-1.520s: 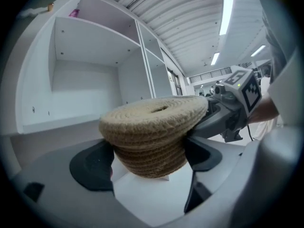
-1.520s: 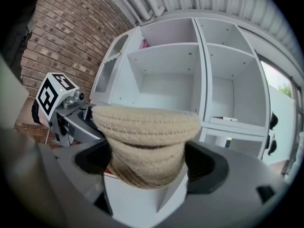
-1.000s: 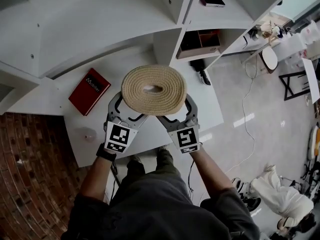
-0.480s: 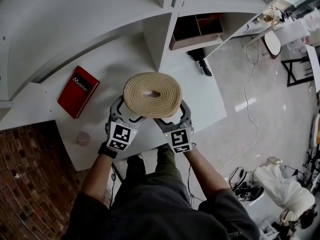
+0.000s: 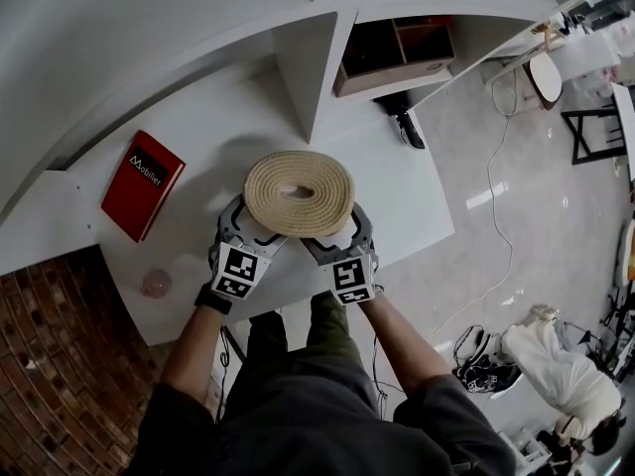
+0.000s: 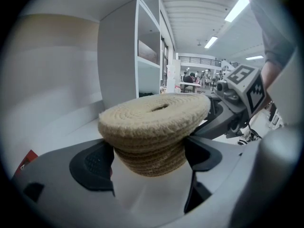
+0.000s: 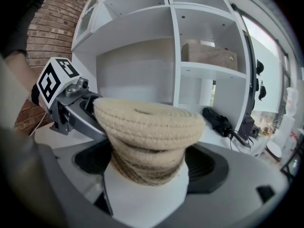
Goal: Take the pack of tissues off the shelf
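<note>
Tan coiled rope forms the round tissue case (image 5: 299,193), held level with its slotted top up and the slot running left to right, over the white counter (image 5: 407,201) in front of the shelf (image 5: 303,62). A red book (image 5: 142,184) lies on the counter at far left. The left gripper (image 5: 248,228) and right gripper (image 5: 342,231) each clamp the case's narrower lower body, fingers (image 6: 92,163) spread wide. At right a wooden box (image 5: 397,48) sits in a shelf compartment, a black object (image 5: 405,127) just below it.
</note>
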{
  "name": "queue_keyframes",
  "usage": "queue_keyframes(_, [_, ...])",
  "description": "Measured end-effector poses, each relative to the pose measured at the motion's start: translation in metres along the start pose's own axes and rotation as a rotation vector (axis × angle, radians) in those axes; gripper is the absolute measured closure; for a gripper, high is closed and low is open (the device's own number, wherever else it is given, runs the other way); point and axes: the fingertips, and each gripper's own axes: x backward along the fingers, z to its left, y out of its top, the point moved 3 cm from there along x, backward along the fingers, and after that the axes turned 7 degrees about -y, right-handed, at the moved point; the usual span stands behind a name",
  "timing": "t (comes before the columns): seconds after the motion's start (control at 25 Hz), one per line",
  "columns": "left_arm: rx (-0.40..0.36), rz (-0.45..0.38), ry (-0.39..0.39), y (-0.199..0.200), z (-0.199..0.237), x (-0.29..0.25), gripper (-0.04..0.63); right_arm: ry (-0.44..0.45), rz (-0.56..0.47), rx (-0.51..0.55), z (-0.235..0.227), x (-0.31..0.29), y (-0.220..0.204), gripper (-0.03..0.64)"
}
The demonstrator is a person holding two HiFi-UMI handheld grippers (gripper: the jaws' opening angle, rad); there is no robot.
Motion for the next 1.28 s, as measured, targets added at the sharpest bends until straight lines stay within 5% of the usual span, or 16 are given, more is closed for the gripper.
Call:
queue_keyframes(0.36, [0.014, 0.057, -0.016, -0.030, 0.004, -0.020, 0.138, 0.012, 0.065, 0.005, 0.004, -0.018, -0.026, 0.130])
queue_keyframes(0.96, [-0.089, 0.153, -0.008, -0.049, 0.004, -0.026, 0.138, -0.017, 0.089, 0.084, 0.008, -0.024, -0.042, 0.129])
queue_keyframes(1.28, [-0.061, 0.193, -0.021, -0.056, 0.008, -0.017, 0.139, -0.019, 0.128, 0.064, 0.006, -0.019, -0.041, 0.129])
